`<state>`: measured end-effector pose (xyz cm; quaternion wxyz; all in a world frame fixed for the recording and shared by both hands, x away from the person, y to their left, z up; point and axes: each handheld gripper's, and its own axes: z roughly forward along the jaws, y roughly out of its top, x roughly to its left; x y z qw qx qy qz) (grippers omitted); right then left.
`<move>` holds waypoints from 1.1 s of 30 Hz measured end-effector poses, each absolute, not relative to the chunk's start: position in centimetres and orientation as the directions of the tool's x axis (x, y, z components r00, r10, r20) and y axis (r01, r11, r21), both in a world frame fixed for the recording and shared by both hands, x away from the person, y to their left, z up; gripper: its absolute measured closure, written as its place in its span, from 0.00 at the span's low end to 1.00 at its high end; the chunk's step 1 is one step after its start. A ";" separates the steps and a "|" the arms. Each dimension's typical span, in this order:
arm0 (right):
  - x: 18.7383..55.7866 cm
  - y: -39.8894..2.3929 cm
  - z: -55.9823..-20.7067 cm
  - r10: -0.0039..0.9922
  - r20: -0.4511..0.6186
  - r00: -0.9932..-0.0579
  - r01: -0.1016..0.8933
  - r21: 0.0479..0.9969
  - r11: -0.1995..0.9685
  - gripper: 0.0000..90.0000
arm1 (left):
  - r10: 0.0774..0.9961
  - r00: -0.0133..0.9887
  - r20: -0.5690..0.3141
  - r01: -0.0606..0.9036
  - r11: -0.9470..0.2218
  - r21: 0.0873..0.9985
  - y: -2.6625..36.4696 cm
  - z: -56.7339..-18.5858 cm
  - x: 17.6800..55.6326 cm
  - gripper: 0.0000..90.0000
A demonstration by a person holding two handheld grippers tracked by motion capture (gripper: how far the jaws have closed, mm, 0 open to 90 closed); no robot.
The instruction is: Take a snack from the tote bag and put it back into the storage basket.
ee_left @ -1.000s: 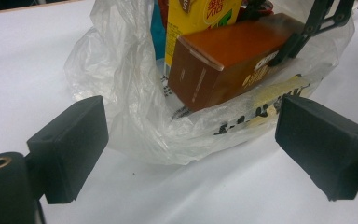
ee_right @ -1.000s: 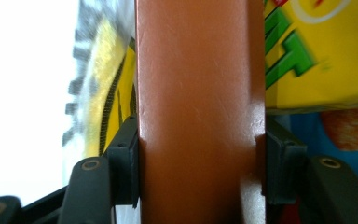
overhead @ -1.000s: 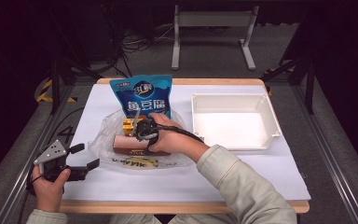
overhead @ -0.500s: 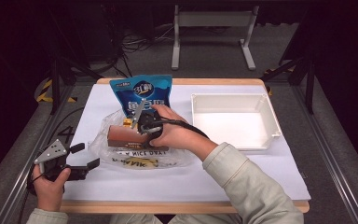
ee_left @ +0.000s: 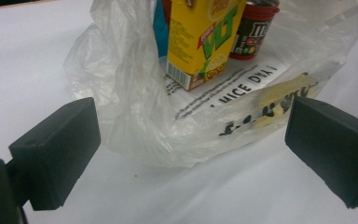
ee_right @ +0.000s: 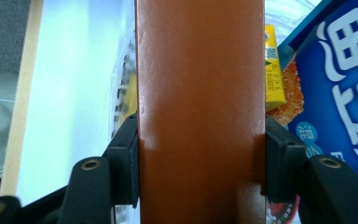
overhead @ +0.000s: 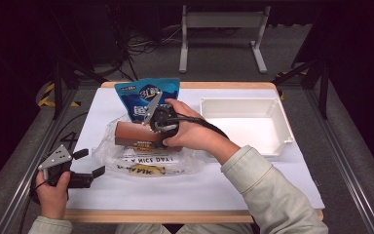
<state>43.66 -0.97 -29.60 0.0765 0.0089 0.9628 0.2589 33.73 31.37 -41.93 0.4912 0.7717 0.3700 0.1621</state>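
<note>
My right gripper [ee_right: 200, 158] is shut on a long brown box [ee_right: 200, 93], one pad on each long side. In the high view the brown box [overhead: 132, 134] hangs level above the mouth of a clear plastic bag [overhead: 141, 163], with the right gripper [overhead: 159, 127] at its right end. The bag [ee_left: 135, 116] holds a yellow drink carton [ee_left: 200, 42] and a dark round tub [ee_left: 254, 28]. My left gripper [overhead: 90, 163] rests open at the front left, just short of the bag. Its jaws have just been opening, with nothing between them.
A blue snack pouch [overhead: 143, 95] lies behind the bag at the far side of the white table [overhead: 253, 180]. An empty white tray [overhead: 243, 124] stands at the right. The blue pouch [ee_right: 340, 93] also lies to the right of the box.
The right hand has lifted the brown box up and away from the bag. The left hand has stayed where it was.
</note>
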 end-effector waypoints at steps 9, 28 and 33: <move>43.5 -1.9 -28.4 0.067 -0.154 -0.986 -0.019 0.497 0.868 0.47 | 0.738 0.665 -0.112 0.404 -0.229 0.886 31.3 -42.0 33.9 0.02; 43.7 -4.4 -27.0 0.089 -0.165 -0.982 -0.006 0.502 0.865 0.47 | 0.730 0.674 -0.113 0.393 -0.225 0.891 31.6 -42.1 33.7 0.01; 43.7 -5.7 -26.3 0.102 -0.182 -0.978 -0.004 0.505 0.863 0.47 | 0.731 0.672 -0.117 0.397 -0.222 0.891 31.6 -42.1 33.6 0.01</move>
